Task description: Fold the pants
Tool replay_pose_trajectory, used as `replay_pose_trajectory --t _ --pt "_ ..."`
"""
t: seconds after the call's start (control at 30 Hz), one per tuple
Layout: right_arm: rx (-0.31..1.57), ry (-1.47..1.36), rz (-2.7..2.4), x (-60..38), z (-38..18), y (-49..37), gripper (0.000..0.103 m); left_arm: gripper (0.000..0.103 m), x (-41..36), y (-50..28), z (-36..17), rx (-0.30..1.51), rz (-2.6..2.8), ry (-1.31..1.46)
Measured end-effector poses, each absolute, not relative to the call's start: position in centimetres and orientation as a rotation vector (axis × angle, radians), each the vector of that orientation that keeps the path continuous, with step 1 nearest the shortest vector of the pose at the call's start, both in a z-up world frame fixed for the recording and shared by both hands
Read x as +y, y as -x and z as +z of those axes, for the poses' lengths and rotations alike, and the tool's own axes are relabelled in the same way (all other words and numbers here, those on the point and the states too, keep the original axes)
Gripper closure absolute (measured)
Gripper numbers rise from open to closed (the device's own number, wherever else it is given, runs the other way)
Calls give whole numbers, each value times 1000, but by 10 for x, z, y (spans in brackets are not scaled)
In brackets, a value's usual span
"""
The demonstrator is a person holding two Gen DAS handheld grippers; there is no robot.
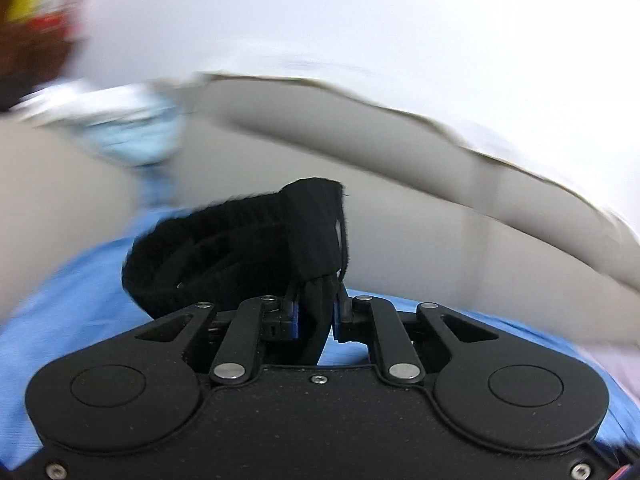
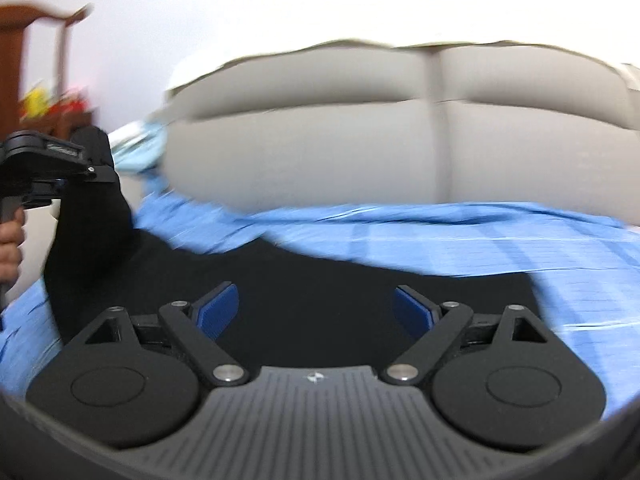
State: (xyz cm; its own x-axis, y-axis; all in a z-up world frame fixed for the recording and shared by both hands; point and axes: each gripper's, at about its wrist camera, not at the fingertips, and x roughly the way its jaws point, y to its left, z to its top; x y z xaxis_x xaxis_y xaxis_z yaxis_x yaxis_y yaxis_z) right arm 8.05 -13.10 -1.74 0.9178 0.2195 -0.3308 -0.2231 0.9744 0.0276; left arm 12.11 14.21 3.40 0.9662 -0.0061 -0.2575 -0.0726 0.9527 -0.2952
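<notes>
Both views are smearing with motion blur, so the edges of the blue sheet (image 2: 460,240) and the grey cushions (image 2: 320,128) behind it are running soft, and the wooden furniture (image 2: 36,40) at the far left of the right wrist view is showing only as a brown streak with yellow and red blobs on it. The lower part of the pants (image 2: 312,304) is being hidden behind the right gripper (image 2: 316,312) body, and their far end is lost under the left tool.

In the left wrist view the left gripper (image 1: 316,312) is pinching a thick bunched fold of the pants (image 1: 248,240), its blue pads nearly meeting on the cloth, with the ribbed black band curling up and away to the left above the sheet. In the right wrist view the right gripper is standing wide apart with nothing between its blue pads (image 2: 218,310); the dark cloth is lying flat just beyond and beneath them, rising at the left toward the left gripper (image 2: 44,196), where a hand (image 2: 10,244) is gripping the handle.

The pants are looking matte, black and soft; the sheet is showing a fine woven blue check
</notes>
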Motion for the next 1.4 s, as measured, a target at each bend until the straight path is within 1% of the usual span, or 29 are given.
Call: replay_pose_trajectory --t 0.1,0.2,0.23,0.27,0.3,0.33,0.37,0.43,0.57,0.7,0.73,0.77,0.83,0.93,1.0,1.07,1.1,1.17,1.2,1.33,1.4 --pt "352 -75 123 -181 -13 -77 13 87 60 -136 34 353 -176 219" --pt "404 -202 60 -225 -22 -72 15 83 -3 -151 5 531 -306 143" --pt "420 -238 58 -236 -27 -69 16 82 -16 -154 -6 597 -335 136" --pt "433 -258 57 -243 -32 -67 16 78 -26 -154 -18 664 -357 143" --pt "446 -269 60 -247 -37 -64 16 76 -30 -152 -26 706 -380 159" --pt "456 -277 64 -250 -42 -61 16 71 -31 -147 -32 729 -417 183" --pt "464 -283 74 -251 -47 -59 16 64 -28 -142 -34 738 -447 208" --pt "469 -301 94 -251 -54 -54 16 55 -24 -129 -32 735 -463 209" --pt "475 -339 141 -247 -64 -52 15 49 -2 -94 -9 634 -420 144" --pt "472 -325 177 -230 -67 -57 15 47 32 -74 7 565 -304 133" --pt "469 -310 164 -225 -68 -59 13 49 39 -75 5 566 -246 114" --pt "462 -290 139 -219 -68 -62 13 53 42 -79 1 576 -197 101" --pt "444 -257 80 -207 -68 -74 13 59 50 -84 -8 599 -110 89" --pt "475 -243 47 -194 -68 -96 12 62 57 -89 -25 625 -40 84" --pt "470 -202 54 -182 -70 -105 22 65 59 -90 -37 656 -14 80" --pt "466 -144 58 -173 -68 -106 55 67 59 -89 -44 676 -9 74" --pt "465 -147 61 -173 -67 -103 58 67 59 -86 -46 672 -14 71" --pt "447 -110 32 -174 -64 -90 70 67 56 -83 -47 660 -37 64" --pt "434 -79 8 -173 -62 -82 72 67 54 -81 -47 655 -52 63" --pt "421 -13 -103 -175 -58 -57 73 67 49 -81 -46 649 -78 56" --pt "455 4 -152 -176 -59 -53 69 67 49 -84 -43 645 -83 60"
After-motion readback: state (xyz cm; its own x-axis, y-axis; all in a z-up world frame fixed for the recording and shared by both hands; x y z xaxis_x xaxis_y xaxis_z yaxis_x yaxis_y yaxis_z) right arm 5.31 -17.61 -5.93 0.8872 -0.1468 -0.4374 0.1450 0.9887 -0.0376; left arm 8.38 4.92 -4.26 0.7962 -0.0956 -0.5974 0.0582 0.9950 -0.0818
